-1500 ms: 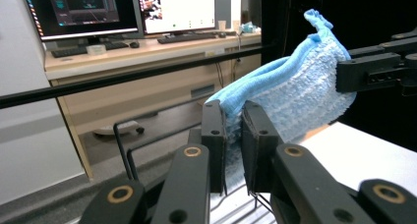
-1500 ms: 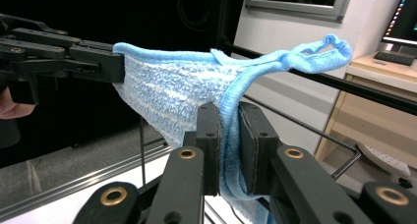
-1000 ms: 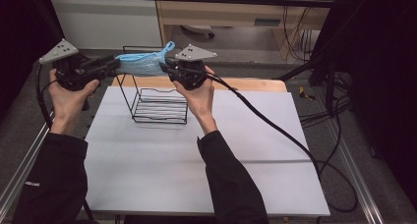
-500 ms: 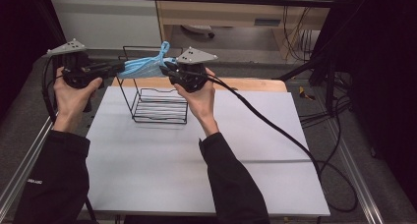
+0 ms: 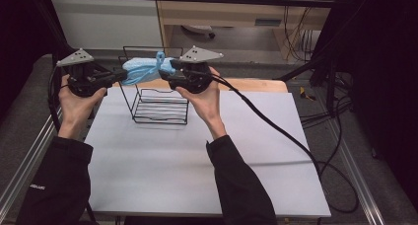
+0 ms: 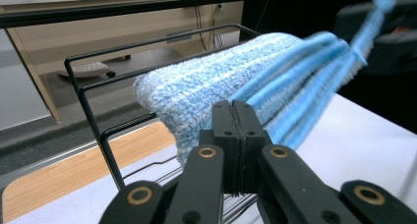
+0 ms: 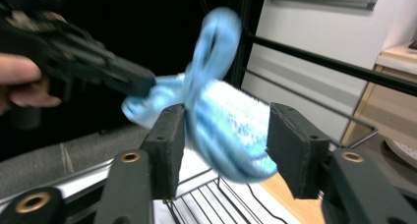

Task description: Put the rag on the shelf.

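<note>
Two grippers meet over the black wire rack (image 5: 160, 104), and between them hangs the light blue fluffy microfibre cloth (image 5: 143, 71), clear of the white table (image 5: 197, 156) and level with the rack's top rail; you hold it high so that it can pass over the upright wires rather than snag on them. Your left gripper (image 5: 120, 76) has its jaws pressed fully together on the cloth's near edge, as the left gripper view shows, the pile (image 6: 221, 86) bulging just above the closed tips; that pinch carries the weight and keeps the folded bundle from unrolling. Your right gripper (image 5: 167, 79) stands with its jaws wide apart, one pad on either side of the cloth's other end (image 7: 226, 130); whether the left pad touches the fabric is hard to tell, but the right pad is plainly off it, so this side grips nothing at the moment. A twisted loop of cloth (image 7: 214, 42) rises above the open jaws, blurred; it looks like slack gathered by the fold. Judging from this, the cloth is meant for the rack, and the left pinch alone decides where it goes.
</note>
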`<state>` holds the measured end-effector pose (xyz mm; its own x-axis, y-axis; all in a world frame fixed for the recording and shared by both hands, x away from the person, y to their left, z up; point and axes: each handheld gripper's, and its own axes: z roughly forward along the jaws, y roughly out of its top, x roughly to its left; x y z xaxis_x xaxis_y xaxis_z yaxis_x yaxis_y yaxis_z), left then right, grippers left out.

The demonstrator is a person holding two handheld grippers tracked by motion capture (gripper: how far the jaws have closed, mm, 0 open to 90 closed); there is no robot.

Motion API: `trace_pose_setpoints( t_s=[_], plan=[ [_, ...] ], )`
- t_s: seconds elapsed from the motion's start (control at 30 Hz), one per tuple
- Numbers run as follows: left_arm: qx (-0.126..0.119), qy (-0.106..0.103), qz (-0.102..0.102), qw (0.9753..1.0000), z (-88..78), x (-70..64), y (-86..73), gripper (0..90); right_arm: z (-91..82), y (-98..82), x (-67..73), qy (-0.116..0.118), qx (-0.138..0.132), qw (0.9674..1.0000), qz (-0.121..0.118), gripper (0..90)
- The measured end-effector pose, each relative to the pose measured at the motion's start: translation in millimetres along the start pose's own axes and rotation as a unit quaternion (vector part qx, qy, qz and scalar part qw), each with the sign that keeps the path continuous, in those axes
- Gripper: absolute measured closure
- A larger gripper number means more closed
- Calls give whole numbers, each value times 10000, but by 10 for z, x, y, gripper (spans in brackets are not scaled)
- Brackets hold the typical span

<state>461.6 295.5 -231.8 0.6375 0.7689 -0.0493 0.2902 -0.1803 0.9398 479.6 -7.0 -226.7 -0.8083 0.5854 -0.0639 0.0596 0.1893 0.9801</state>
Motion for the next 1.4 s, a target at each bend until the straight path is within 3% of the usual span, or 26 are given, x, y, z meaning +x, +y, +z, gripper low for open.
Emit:
trace_pose_setpoints(
  t_s=[0.17, 0.4, 0.53, 0.67, 0.9, 0.97, 1.13, 1.27, 1.4],
  plan=[
    [18, 58, 125, 9999, 6, -26, -31, 897, -137, 119, -2, 123, -257, 9993, 225, 471],
    [77, 64, 318, 9994, 34, -53, -114, 895, -13, 214, -10, 296, -121, 9983, 493, 804],
    [132, 55, 353, 9993, 64, -33, -152, 893, 118, 168, -6, 482, 266, 9964, 642, 879],
    [94, 18, 303, 9995, 70, -26, -193, 882, 208, 25, 25, 430, 719, 9951, 520, 897],
    [-2, -29, 120, 9999, -64, -1, -205, 723, 247, -159, 7, 262, 879, 9947, 471, 884],
    [58, 6, 103, 9999, -65, 9, -204, 741, 254, -197, -1, 240, 860, 9950, 455, 874],
    [207, -25, 40, 9998, 73, -7, -272, 897, 253, -280, -13, 162, 776, 9961, 391, 865],
    [326, 70, 59, 9994, 220, -28, -335, 899, 243, -350, -11, 115, 718, 9969, 303, 857],
    [223, 180, -3, 9996, 294, -19, -361, 899, 230, -430, -38, 45, 657, 9972, 343, 841]
  ],
)
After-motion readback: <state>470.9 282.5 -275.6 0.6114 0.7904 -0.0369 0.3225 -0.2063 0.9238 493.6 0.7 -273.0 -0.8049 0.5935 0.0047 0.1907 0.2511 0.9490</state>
